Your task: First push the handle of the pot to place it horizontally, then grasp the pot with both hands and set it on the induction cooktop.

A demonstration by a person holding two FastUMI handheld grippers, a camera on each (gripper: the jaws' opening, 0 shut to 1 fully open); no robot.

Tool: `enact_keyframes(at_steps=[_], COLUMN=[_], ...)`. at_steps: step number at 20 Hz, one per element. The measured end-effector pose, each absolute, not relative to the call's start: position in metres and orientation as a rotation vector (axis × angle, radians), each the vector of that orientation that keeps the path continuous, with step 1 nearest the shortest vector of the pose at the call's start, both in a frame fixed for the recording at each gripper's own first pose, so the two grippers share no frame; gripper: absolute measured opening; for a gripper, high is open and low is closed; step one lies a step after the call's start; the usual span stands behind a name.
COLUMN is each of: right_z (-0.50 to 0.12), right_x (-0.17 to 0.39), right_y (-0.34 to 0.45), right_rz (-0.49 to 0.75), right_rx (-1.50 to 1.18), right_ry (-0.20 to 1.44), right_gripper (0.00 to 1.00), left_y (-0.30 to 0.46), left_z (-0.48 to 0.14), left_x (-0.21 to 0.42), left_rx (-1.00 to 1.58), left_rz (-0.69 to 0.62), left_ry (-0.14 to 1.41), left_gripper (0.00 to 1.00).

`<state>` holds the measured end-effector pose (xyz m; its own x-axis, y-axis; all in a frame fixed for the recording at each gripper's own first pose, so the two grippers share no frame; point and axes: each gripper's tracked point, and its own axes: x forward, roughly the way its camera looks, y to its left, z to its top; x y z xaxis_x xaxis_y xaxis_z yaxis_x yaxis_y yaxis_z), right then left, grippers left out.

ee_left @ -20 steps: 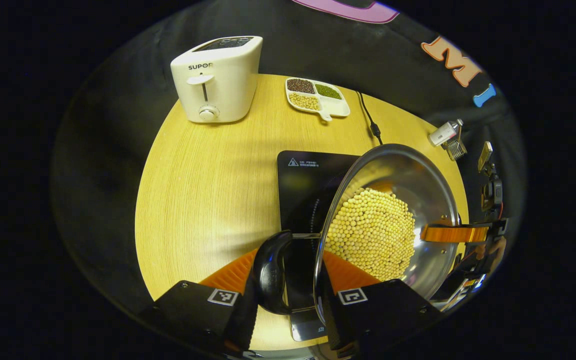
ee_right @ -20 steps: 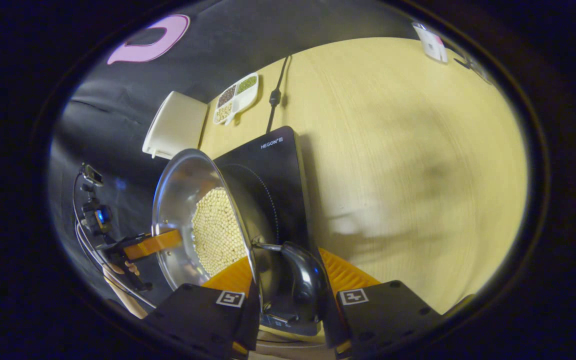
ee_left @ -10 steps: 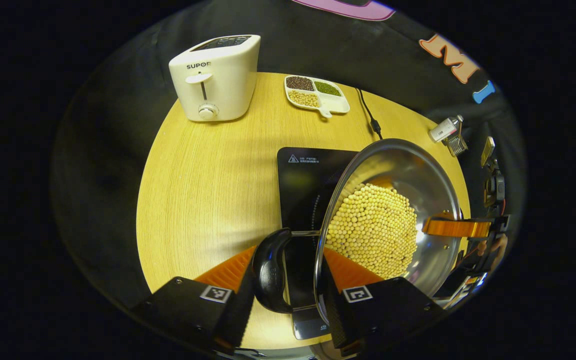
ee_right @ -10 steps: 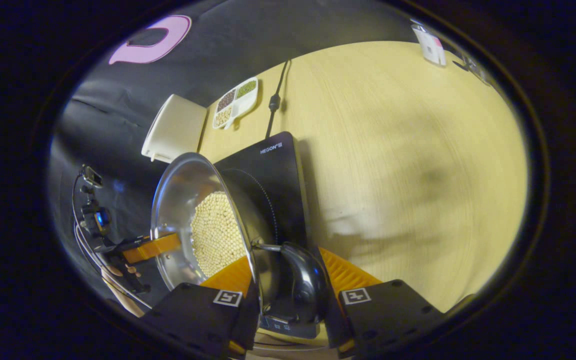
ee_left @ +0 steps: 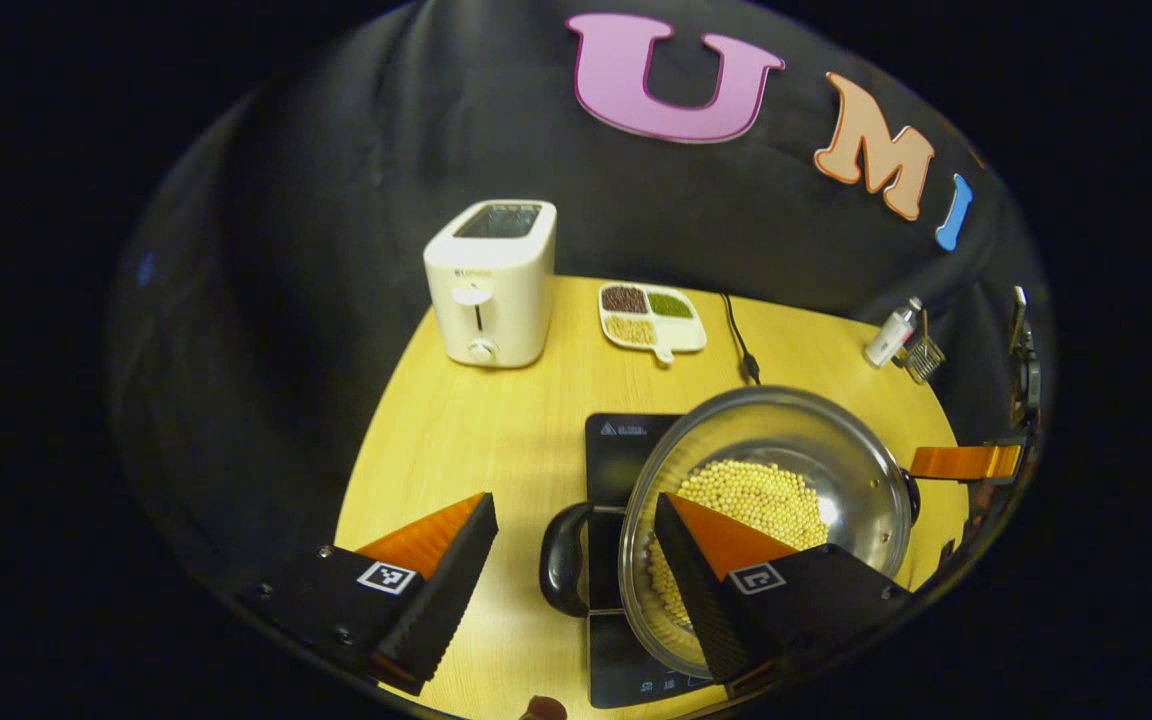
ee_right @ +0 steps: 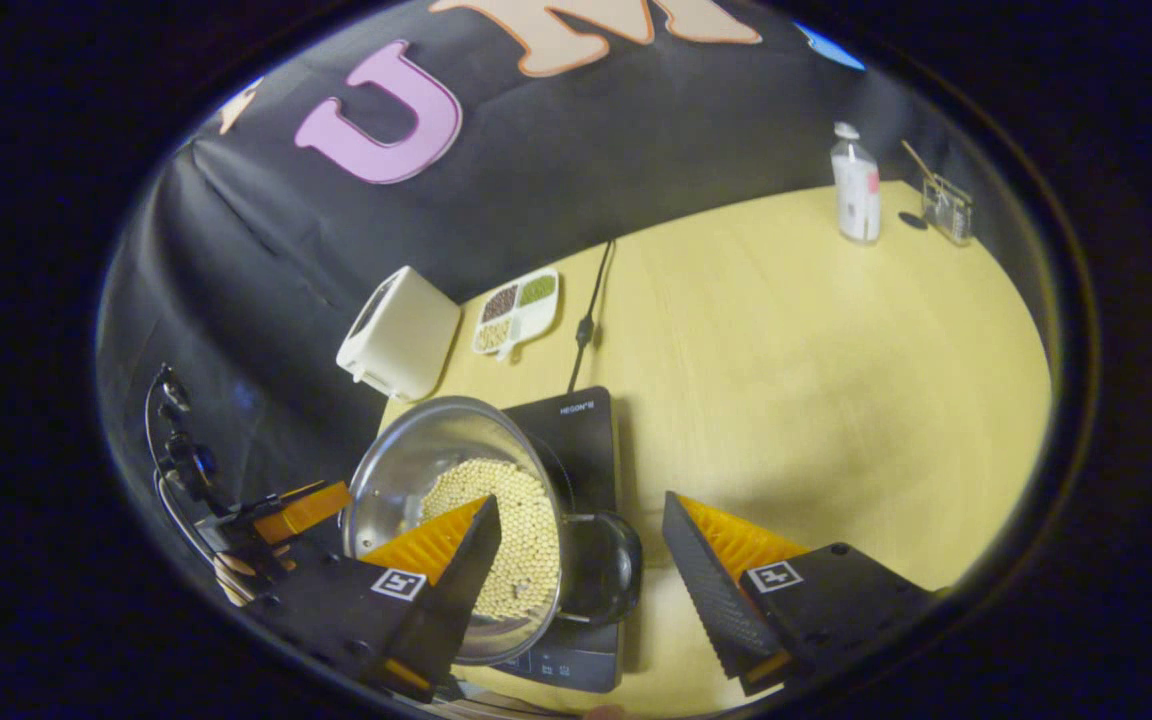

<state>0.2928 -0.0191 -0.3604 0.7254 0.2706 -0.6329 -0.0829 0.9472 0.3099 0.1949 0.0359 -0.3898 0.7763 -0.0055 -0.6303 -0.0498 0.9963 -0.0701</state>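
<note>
Left hand-held gripper (ee_left: pixel 576 570): two wedge-shaped fingers with ribbed inner faces, black blocky mounts with small screws, each bearing a square black-and-white marker. Right hand-held gripper (ee_right: pixel 581 560): same build, same markers.

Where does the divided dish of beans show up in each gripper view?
Left gripper view: divided dish sits upper centre, right of the toaster.
Right gripper view: left of centre, just right of the toaster.
Shared landmark: the black power cord lying beside it.

Bare yellow wooden table (ee_right: pixel 836 380) is lying open to the right; the white toaster (ee_left: pixel 489 283) and white divided dish (ee_left: pixel 652 318) are standing behind.
</note>
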Motion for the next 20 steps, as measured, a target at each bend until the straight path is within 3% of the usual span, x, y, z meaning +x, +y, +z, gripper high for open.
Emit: enact_keyframes(at_steps=[1, 2, 3, 4, 7, 8, 9, 12, 13, 20], right_z=[-0.350, -0.341, -0.331, -0.320, -0.294, -0.285, -0.274, -0.236, -0.225, -0.126], right_x=[0.288, 0.284, 0.279, 0.275, 0.259, 0.256, 0.252, 0.240, 0.235, 0.203], right_y=[-0.021, -0.024, -0.025, -0.027, -0.030, -0.034, -0.039, -0.066, -0.079, -0.175], right_rz=[0.192, 0.186, 0.180, 0.171, 0.145, 0.138, 0.135, 0.132, 0.134, 0.176], right_rx=[0.239, 0.208, 0.180, 0.160, 0.141, 0.141, 0.136, 0.119, 0.106, 0.033], right_ry=[0.696, 0.659, 0.622, 0.585, 0.492, 0.462, 0.434, 0.354, 0.331, 0.169], right_gripper=[0.92, 0.92, 0.99, 0.92, 0.92, 0.99, 0.92, 0.92, 0.99, 0.99], left_y=[0.036, 0.036, 0.035, 0.035, 0.022, 0.014, 0.005, -0.020, -0.031, -0.146], left_z=[-0.382, -0.374, -0.366, -0.356, -0.325, -0.312, -0.299, -0.264, -0.255, -0.160], left_x=[0.194, 0.195, 0.195, 0.193, 0.188, 0.186, 0.184, 0.169, 0.163, 0.130], left_rx=[-0.074, -0.066, -0.055, -0.038, 0.013, 0.024, 0.033, 0.071, 0.086, 0.092], left_rz=[0.048, 0.066, 0.082, 0.106, 0.154, 0.154, 0.150, 0.146, 0.148, 0.153], left_ry=[0.651, 0.621, 0.592, 0.556, 0.459, 0.427, 0.388, 0.331, 0.319, 0.140], left_gripper=[0.98, 0.98, 0.98, 0.98, 0.98, 0.97, 0.97, 0.96, 0.95, 0.94])
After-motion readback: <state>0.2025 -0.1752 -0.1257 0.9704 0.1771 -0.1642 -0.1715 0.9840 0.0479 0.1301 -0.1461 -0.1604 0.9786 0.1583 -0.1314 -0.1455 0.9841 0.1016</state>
